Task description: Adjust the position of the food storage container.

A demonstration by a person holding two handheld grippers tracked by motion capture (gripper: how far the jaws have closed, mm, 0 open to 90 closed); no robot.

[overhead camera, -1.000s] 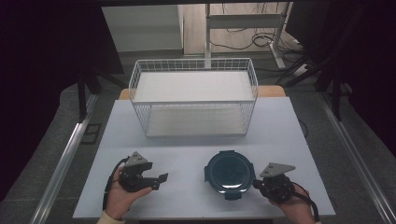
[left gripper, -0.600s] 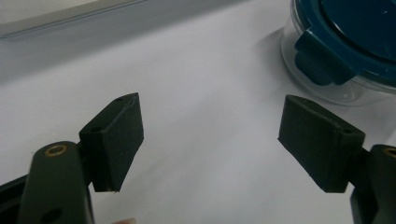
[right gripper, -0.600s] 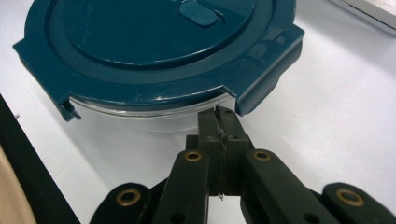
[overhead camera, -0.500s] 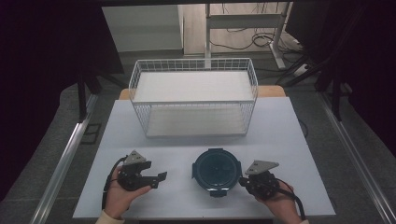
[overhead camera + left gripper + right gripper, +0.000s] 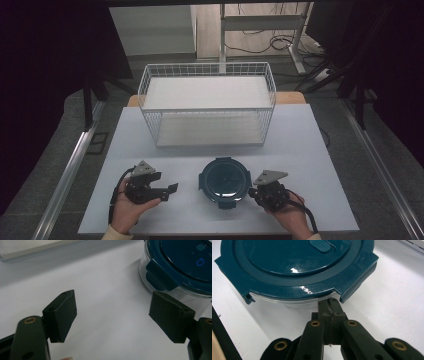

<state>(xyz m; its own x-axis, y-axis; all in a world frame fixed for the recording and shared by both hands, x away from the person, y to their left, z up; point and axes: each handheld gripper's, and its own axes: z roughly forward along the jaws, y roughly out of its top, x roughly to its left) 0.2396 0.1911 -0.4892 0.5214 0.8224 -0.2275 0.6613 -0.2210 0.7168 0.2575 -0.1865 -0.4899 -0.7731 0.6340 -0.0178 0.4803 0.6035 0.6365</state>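
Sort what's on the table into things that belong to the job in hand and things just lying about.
In the job:
- round container with teal lid
- right hand-held gripper, jaws shut, tips against the container's side
- left hand-held gripper, jaws open, nothing between them

Lying about:
- white wire basket
- cables on the floor

In the right gripper view, the round container (image 5: 294,272) runs off the top edge, so its far half is lost, and the tips of the closed right gripper (image 5: 329,302) tuck under the lid's rim where contact with the glass wall cannot be made out. In the left gripper view, the same container is cut by the top and right edges. In the high view, both forearms leave the bottom edge, and the right hand (image 5: 290,217) covers that gripper's underside.
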